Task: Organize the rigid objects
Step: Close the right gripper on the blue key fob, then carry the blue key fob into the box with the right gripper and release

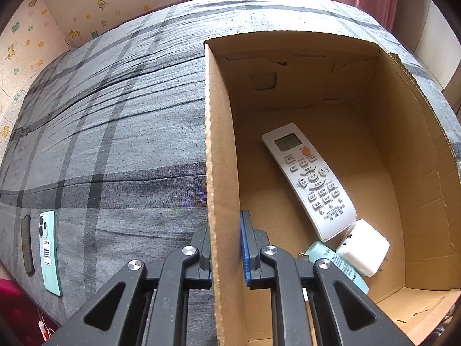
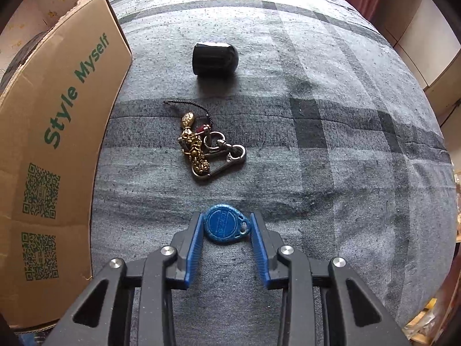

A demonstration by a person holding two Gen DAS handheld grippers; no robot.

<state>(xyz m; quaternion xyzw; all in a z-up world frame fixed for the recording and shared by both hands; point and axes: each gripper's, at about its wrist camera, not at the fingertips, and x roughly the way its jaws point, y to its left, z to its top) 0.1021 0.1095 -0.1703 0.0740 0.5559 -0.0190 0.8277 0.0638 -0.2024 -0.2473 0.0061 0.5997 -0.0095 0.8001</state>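
My left gripper [image 1: 226, 242] is shut on the left wall of the open cardboard box [image 1: 222, 144], one finger on each side. Inside the box lie a white remote control [image 1: 309, 180], a white charger block [image 1: 363, 248] and a pale green tube [image 1: 335, 262]. My right gripper [image 2: 226, 229] sits low over the grey plaid bed, its blue pads on either side of a blue key fob [image 2: 226, 224]; the left pad touches the fob and a small gap shows on the right. The box's outer side [image 2: 57, 150] stands to the left.
A brass keychain with a carabiner [image 2: 206, 150] and a black rounded object [image 2: 215, 57] lie beyond the fob. A mint green phone [image 1: 50, 252] and a dark slim bar [image 1: 26, 245] lie at the bed's left edge. Bedcover [image 1: 115, 132] spreads between.
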